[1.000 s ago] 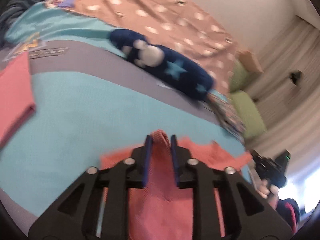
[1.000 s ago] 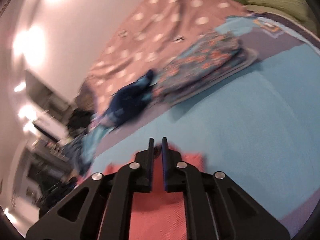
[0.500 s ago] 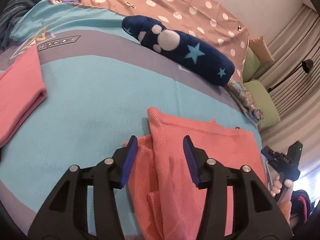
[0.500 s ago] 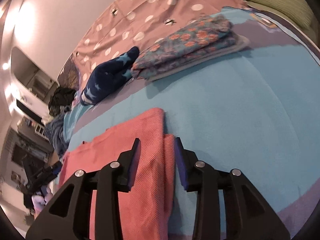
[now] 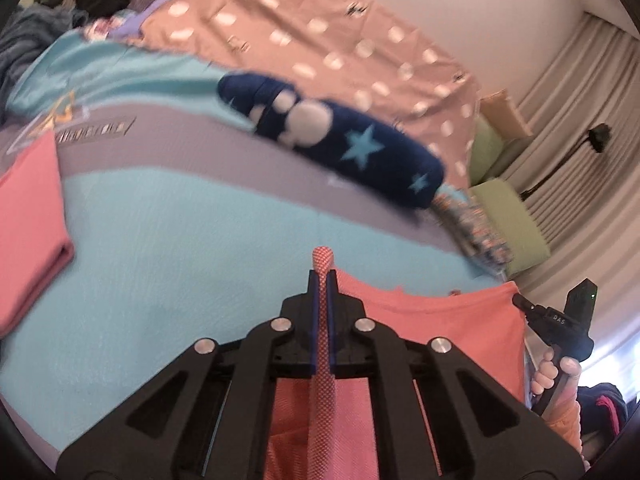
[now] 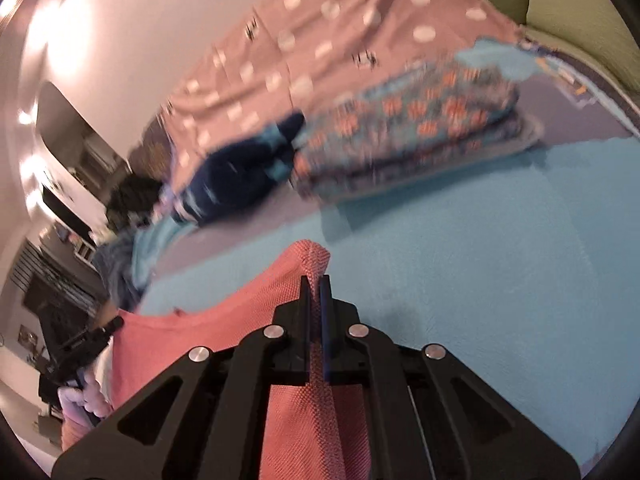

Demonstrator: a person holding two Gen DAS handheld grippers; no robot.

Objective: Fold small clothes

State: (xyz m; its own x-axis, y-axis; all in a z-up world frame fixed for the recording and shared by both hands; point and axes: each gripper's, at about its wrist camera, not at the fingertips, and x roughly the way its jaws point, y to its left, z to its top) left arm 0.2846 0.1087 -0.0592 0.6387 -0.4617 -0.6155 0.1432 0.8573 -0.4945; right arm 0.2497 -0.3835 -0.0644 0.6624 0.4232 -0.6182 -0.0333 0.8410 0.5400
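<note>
A coral-pink small garment [image 5: 432, 312] lies on the turquoise bedspread [image 5: 180, 248]. My left gripper [image 5: 322, 276] is shut on the garment's left corner, and a pinch of the knit pokes out past the blue pads. My right gripper [image 6: 315, 280] is shut on the opposite corner of the same garment [image 6: 224, 320], cloth bunched between its pads. The other hand-held gripper [image 5: 560, 320] shows at the right edge of the left wrist view, gripped by a hand [image 5: 552, 372].
A folded pink cloth [image 5: 28, 232] lies at the left. A navy plush with stars [image 5: 340, 140] and a folded patterned stack [image 6: 408, 132] sit farther back, before a dotted pink blanket [image 5: 320, 32]. Green cushions [image 5: 508, 224] and curtains stand at the right.
Half a second ago both grippers stood open over the flat garment's corners. Both have since shut on the corners, and the cloth is pinched up.
</note>
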